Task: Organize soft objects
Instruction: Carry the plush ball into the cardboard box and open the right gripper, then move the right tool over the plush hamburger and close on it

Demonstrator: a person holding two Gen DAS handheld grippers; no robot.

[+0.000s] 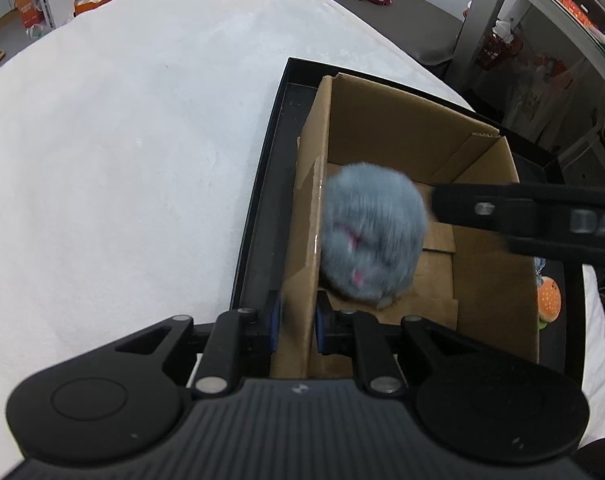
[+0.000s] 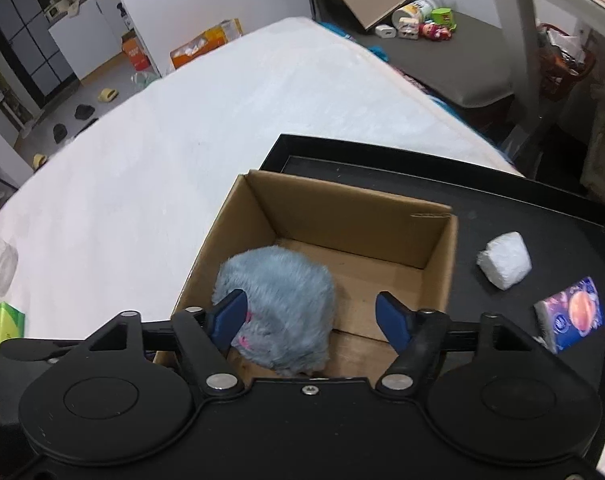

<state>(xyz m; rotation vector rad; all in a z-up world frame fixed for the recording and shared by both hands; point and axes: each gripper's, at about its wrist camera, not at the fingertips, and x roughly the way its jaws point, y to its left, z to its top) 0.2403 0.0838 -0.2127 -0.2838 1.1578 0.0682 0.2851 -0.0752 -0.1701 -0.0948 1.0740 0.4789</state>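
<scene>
Grey plush toy (image 2: 276, 308) lies inside cardboard box (image 2: 354, 220), unheld; right gripper (image 2: 310, 316) fingers spread wide above it; left gripper (image 1: 296, 326) fingers clamp the box wall; box sits in black tray (image 2: 522, 208).

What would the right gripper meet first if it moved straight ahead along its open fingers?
Probably the gray plush toy, which lies in the cardboard box just ahead of the right gripper and beside its left finger; otherwise the box floor. Depth is uncertain.

The plush toy (image 2: 278, 304) is fluffy grey-blue fur, the box (image 2: 354, 216) plain matt brown cardboard, the tray (image 2: 502, 200) smooth black, the white cover (image 2: 182, 152) soft napped cloth.
</scene>
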